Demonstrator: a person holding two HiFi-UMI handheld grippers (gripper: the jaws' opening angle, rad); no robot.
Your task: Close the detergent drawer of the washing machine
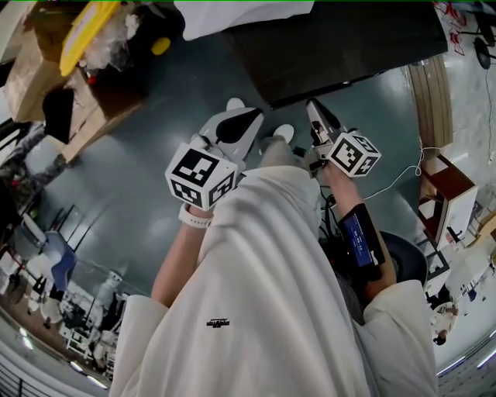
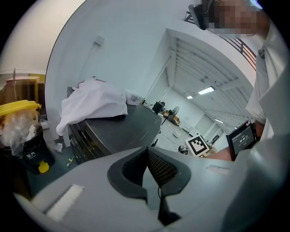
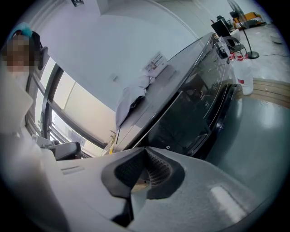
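The dark washing machine stands at the top of the head view, with a white cloth lying on its top. The right gripper view shows its dark front tilted; I cannot make out the detergent drawer in any view. Both grippers are held close to the person's chest, short of the machine. My left gripper is shut on nothing, and its pads meet in the left gripper view. My right gripper is also shut and empty, its jaws pointing toward the machine front.
Cardboard boxes and a bin with a yellow lid stand left of the machine. A curved wooden strip and shelving lie to the right. A white jug stands on the floor by the machine. A screen is strapped to the right forearm.
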